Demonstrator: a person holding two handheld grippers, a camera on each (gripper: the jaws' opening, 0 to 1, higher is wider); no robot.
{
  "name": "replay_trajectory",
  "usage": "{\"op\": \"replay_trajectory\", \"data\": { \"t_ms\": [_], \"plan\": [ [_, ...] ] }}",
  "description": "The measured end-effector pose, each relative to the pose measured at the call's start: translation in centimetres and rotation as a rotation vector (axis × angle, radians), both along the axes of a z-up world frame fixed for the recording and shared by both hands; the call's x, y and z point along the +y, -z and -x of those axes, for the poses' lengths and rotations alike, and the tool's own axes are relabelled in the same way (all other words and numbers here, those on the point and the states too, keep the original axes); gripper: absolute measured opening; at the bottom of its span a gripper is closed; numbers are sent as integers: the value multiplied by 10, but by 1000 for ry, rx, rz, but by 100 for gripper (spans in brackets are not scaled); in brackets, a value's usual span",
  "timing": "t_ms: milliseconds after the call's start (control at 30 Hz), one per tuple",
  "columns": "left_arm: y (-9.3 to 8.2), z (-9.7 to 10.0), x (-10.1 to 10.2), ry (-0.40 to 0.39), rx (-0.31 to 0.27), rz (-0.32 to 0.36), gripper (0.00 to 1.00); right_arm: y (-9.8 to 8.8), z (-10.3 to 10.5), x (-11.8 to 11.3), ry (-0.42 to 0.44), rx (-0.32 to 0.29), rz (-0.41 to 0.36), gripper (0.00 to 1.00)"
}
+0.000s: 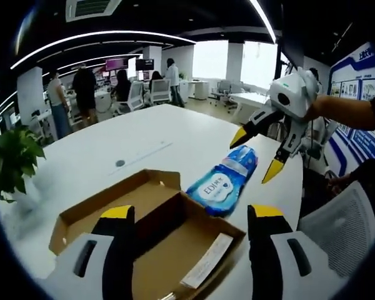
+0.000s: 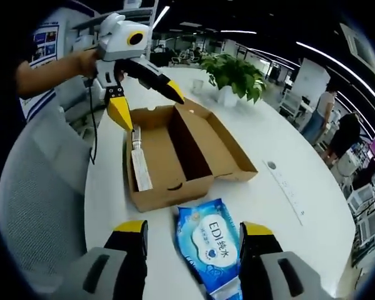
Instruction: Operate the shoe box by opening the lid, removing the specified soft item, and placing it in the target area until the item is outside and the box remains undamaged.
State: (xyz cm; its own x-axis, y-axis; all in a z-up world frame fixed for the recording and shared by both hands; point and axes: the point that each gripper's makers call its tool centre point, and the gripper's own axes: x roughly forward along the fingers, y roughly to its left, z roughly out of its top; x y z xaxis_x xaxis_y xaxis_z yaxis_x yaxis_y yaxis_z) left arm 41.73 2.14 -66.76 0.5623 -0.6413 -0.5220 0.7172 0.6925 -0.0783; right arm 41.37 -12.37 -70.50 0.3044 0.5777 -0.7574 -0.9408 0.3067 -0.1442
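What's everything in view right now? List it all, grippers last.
Shoe box: one, brown cardboard, open, on the white table, nothing but a label strip inside.
Label strip: one, white, lying along the box's inner edge.
Wet wipes pack: one, blue and white, flat on the table just outside the box.
Table: one, white, rounded.
Potted plant: one, green, on the table beyond the box.
Office chair: one, white mesh, beside the table.
People: several, standing in the background.
Left gripper: yellow-tipped, open, above the box.
Right gripper: yellow-tipped, open, over the pack.
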Motion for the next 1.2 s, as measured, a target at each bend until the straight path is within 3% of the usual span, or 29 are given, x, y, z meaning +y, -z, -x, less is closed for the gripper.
{"op": "replay_trajectory", "data": {
  "t_ms": [200, 567, 1200],
  "plan": [
    [7, 15, 37, -56, 2, -3, 79, 9, 8, 30, -87, 17, -2, 58],
    [17, 44, 89, -140, 5, 4, 87, 24, 11, 67, -173, 32, -5, 56],
    [-5, 87, 144, -253, -50, 66, 89, 62, 15, 117, -345, 104, 42, 54]
  ]
}}
